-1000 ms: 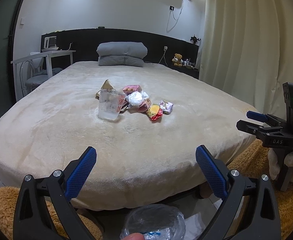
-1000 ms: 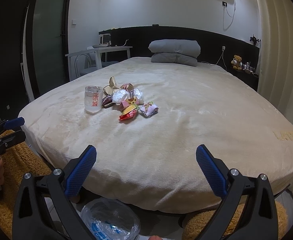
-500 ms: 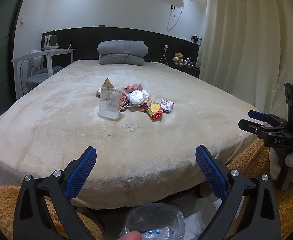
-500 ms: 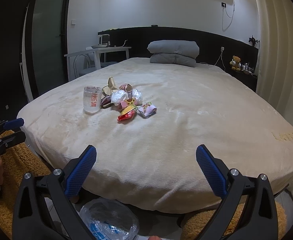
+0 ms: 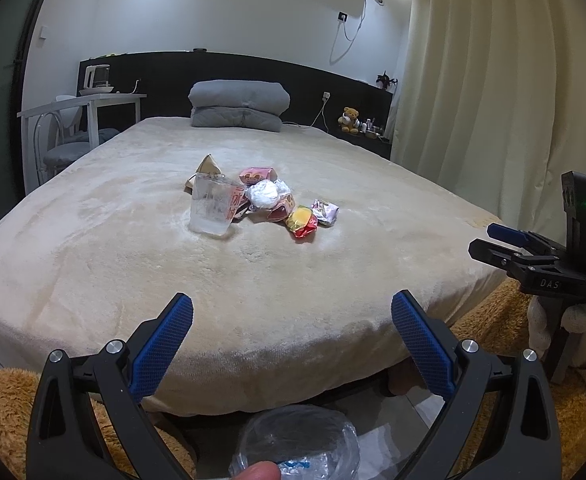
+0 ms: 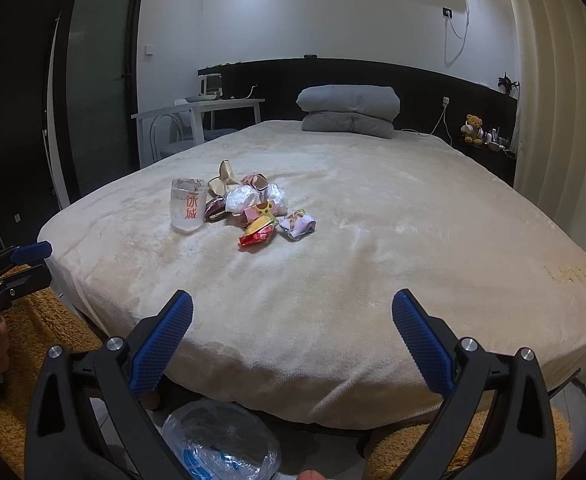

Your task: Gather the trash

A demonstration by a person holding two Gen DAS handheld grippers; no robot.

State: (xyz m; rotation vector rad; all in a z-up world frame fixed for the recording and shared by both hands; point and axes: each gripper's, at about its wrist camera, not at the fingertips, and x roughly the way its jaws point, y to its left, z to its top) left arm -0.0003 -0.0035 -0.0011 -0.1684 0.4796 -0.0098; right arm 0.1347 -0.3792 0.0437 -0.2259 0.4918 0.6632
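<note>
I hold my left tool (image 5: 292,322) low at the foot of the bed (image 5: 253,280), its blue pads spread wide with nothing between them, and my right tool (image 6: 292,322) beside it, spread just as wide and equally empty. The trash sits in a small heap near the middle of the cream bedcover, well apart from both tools: a clear plastic cup (image 5: 213,209) with red characters stands upright at the heap's left edge, a tan folded paper piece (image 5: 208,165) rises just behind it, a crumpled white wad (image 5: 264,195) lies to its right, a pink snack wrapper (image 5: 256,175) behind that, then a red and yellow wrapper (image 5: 301,222) and a pale purple packet (image 5: 325,211) at the near right side. In the left view my right tool (image 5: 493,240) shows at the right edge, gripped by my gloved hand (image 5: 573,320). Below both tools, on the floor by the bed's foot, a clear plastic bag (image 6: 221,440) with blue print lies open. A folded grey quilt (image 5: 239,104) rests at the headboard.
</note>
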